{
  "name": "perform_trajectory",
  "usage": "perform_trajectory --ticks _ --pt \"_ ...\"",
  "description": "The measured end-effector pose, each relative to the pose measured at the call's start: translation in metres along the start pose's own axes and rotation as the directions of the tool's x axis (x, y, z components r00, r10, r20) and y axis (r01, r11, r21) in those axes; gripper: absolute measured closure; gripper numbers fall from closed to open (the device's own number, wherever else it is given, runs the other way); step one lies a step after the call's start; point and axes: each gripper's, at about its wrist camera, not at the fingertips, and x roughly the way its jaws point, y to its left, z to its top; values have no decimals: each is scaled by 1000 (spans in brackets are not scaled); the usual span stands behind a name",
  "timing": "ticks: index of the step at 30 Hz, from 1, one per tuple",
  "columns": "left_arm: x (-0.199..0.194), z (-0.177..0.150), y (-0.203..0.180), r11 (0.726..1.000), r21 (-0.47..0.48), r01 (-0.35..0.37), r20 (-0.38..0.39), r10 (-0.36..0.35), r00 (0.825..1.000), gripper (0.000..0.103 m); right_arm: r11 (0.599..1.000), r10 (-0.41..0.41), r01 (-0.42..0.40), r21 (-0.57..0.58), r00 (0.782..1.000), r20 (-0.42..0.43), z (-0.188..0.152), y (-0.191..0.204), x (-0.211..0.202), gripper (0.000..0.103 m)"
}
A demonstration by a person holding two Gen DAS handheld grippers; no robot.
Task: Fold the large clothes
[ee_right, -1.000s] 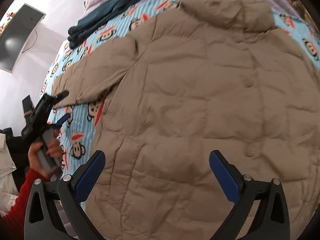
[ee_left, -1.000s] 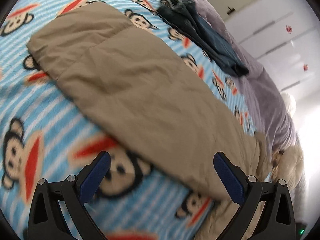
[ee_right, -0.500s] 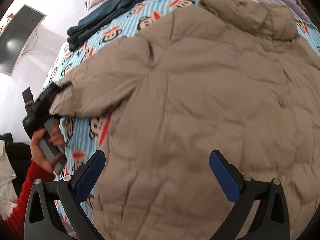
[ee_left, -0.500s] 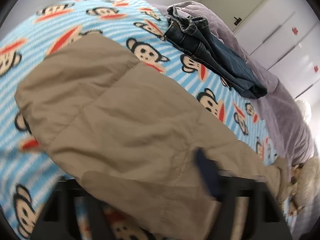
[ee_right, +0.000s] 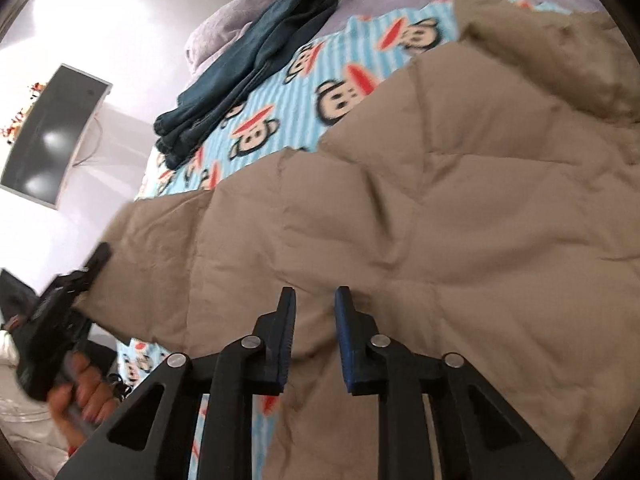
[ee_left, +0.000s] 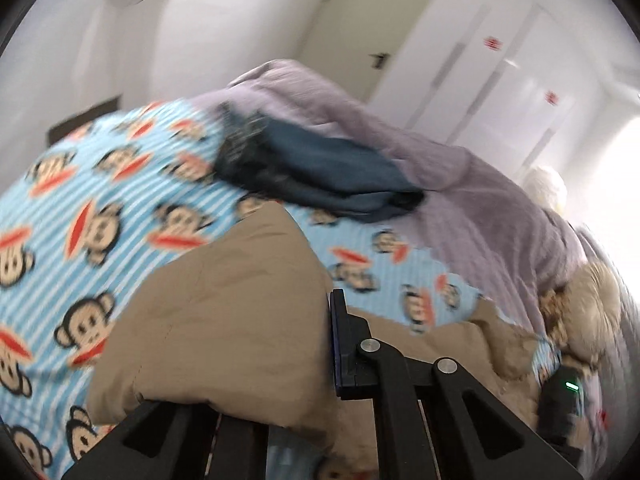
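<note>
- While the tan quilted puffer jacket (ee_right: 420,216) lies spread across the blue-striped monkey-print blanket (ee_right: 340,80), the left gripper (ee_right: 86,276) has its jaws clamped on the cuff of the jacket's sleeve (ee_left: 224,316), which is raised off the bed at the left edge.
- To fold well, that sleeve would best be carried across the jacket's body and laid flat along a quilt seam, with the cuff held taut so the padding does not bunch.
- Further right, the right gripper (ee_right: 314,300) has its jaws drawn narrow, with a small gap showing; they sit at the jacket's lower panel, but whether any fabric is pinched between them cannot be told.
- That gripper would serve best pressing or holding the body down, so that the jacket does not slide on the blanket.
- At the right edge, the collar (ee_right: 532,44) sits bunched and may need smoothing.
- No containers appear; folded dark blue jeans (ee_right: 248,64) lie apart on the blanket and a lilac quilt (ee_left: 460,168).
</note>
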Motion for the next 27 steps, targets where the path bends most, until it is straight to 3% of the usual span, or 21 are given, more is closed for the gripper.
perform_trajectory --ticks 4,8,13,15,17,19,21,24,25,26,27 --pt "-10 -2 -51 991 106 83 -5 -83 997 93 999 43 -44 -6 998 -55 -1 3 29 84" --pt "-2 -12 -111 964 187 188 -75 -176 981 93 999 49 -47 27 993 -108 -6 -5 55 85" --pt "13 -37 -186 911 322 256 -153 -216 964 93 990 120 -109 89 985 -127 -2 -23 33 86" --pt "20 -53 -217 881 375 290 -196 -230 953 93 989 117 -106 107 988 -103 -5 -38 9 86" --pt "32 -74 -249 846 433 311 -241 -223 944 93 989 59 -50 140 997 -57 -14 -66 -28 86" --pt "48 -104 -278 804 515 299 -282 -170 944 93 986 -30 29 163 1000 2 -24 -93 -63 84" --pt "67 -143 -302 734 619 278 -317 -90 944 93 971 -147 134 196 988 51 -34 -123 -97 84" --pt "87 -194 -321 642 720 262 -349 9 937 92 934 -255 224 277 964 82 -48 -168 -136 84" --pt "91 -206 -324 622 739 259 -354 31 935 89 930 -264 230 288 961 85 -50 -174 -142 84" --pt "95 -217 -327 604 752 264 -367 51 929 74 923 -276 239 300 957 87 -52 -182 -148 84" --pt "95 -226 -327 596 753 278 -384 56 922 50 919 -286 247 306 954 89 -53 -187 -151 84"
